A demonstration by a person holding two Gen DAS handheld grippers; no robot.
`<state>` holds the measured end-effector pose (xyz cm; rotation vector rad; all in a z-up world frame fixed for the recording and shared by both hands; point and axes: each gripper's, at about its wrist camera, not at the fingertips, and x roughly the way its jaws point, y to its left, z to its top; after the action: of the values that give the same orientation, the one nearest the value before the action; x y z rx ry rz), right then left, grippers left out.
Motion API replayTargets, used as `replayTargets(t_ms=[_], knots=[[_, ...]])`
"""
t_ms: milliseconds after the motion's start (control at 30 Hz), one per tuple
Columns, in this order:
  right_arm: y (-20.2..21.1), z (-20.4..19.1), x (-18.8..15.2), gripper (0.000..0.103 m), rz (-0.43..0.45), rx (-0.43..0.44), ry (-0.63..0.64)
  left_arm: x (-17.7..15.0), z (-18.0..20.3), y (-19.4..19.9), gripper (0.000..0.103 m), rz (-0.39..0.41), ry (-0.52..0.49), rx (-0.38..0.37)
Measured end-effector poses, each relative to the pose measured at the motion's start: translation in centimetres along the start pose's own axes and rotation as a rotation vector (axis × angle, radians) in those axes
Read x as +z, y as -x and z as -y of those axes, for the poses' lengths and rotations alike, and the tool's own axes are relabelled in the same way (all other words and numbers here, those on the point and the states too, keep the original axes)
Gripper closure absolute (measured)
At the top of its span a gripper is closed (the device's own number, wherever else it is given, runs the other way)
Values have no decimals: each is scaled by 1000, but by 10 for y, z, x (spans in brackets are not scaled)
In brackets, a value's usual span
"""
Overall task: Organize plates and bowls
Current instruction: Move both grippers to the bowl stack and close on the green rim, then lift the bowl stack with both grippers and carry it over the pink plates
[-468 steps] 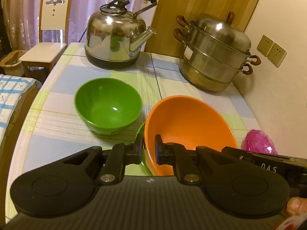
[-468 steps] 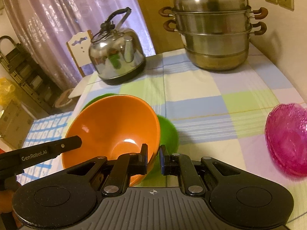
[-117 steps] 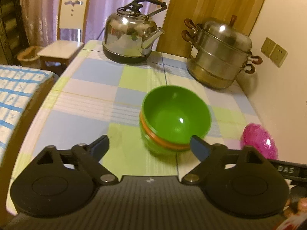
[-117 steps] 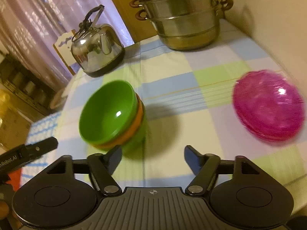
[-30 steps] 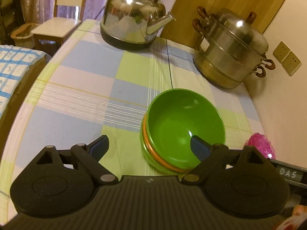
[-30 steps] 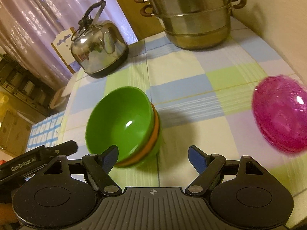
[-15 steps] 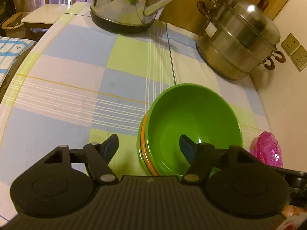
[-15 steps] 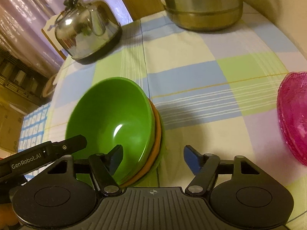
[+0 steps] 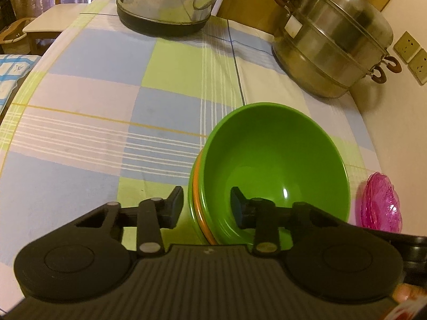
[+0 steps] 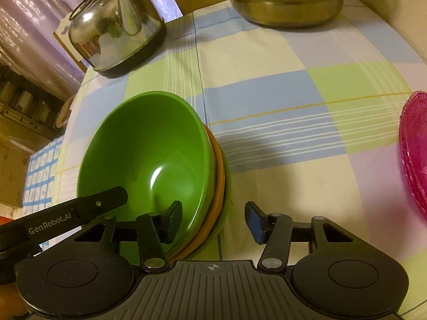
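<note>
Bowl stack's [image 9: 275, 160] rim between both claws' jaws

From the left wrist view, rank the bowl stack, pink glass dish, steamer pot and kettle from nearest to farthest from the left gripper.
1. Bowl stack: its rim sits between the left gripper's fingers.
2. Pink glass dish: to the right, near the table edge.
3. Steamer pot: far right, by the wall.
4. Kettle: far end, left of the pot. These last two are close to call.

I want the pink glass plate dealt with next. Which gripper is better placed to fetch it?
Right. The right gripper straddles the nested bowls' rim on the side facing the pink glass plate. The left gripper straddles the opposite rim, across the bowls from it. Both have just been closing.
</note>
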<state>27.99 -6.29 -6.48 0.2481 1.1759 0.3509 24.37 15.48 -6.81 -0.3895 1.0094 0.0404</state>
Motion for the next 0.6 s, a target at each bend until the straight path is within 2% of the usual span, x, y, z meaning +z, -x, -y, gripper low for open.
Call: replayTargets(t_ms=[267, 600], knots=[[-4, -2, 0, 65, -14, 11, -3, 0, 1, 0, 76, 0, -8, 8], [-5, -5, 0, 69, -13, -2, 2, -2, 3, 1, 82, 5, -31, 24]])
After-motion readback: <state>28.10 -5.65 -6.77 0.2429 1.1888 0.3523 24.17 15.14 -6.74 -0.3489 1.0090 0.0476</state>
